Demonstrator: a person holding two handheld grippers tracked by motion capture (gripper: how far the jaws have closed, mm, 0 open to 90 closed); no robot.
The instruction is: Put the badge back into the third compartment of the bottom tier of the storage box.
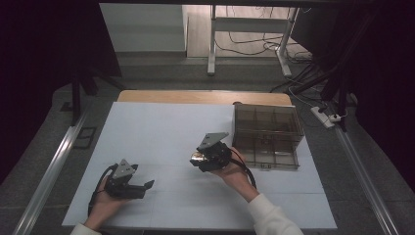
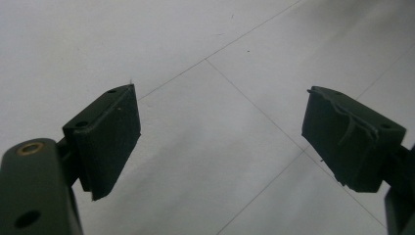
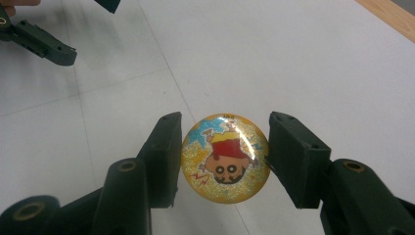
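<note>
Right gripper, high view: the right gripper (image 1: 198,159) is raised off the white table (image 1: 161,127), turned toward the left, with a glittery round badge (image 1: 197,157) at its tip.
Box, high view: a clear compartment box (image 1: 266,136) stands at the table's far right, just beside the right hand (image 1: 234,171); whether anything lies in its cells I cannot tell.
Left gripper, high view: the left gripper (image 1: 128,185) rests low at the near left of the table, well apart from the badge.
Left gripper view: the left gripper (image 2: 220,142) has its jaws spread wide with nothing between them, bare table beneath.
Right gripper view: the right gripper (image 3: 224,154) is clamped on the badge (image 3: 225,156), one pad on each side of its edge; the cartoon face reads upside down. The other gripper's jaw shows in the top left corner.
Step in hand: judged as carrying the picked-up badge, clear of the table.
Next move: likely swinging it right over the box, lining it up with one cell, lowering, and only then releasing; the grip on the rim looks narrow, so a tilt could let the badge slip.
</note>
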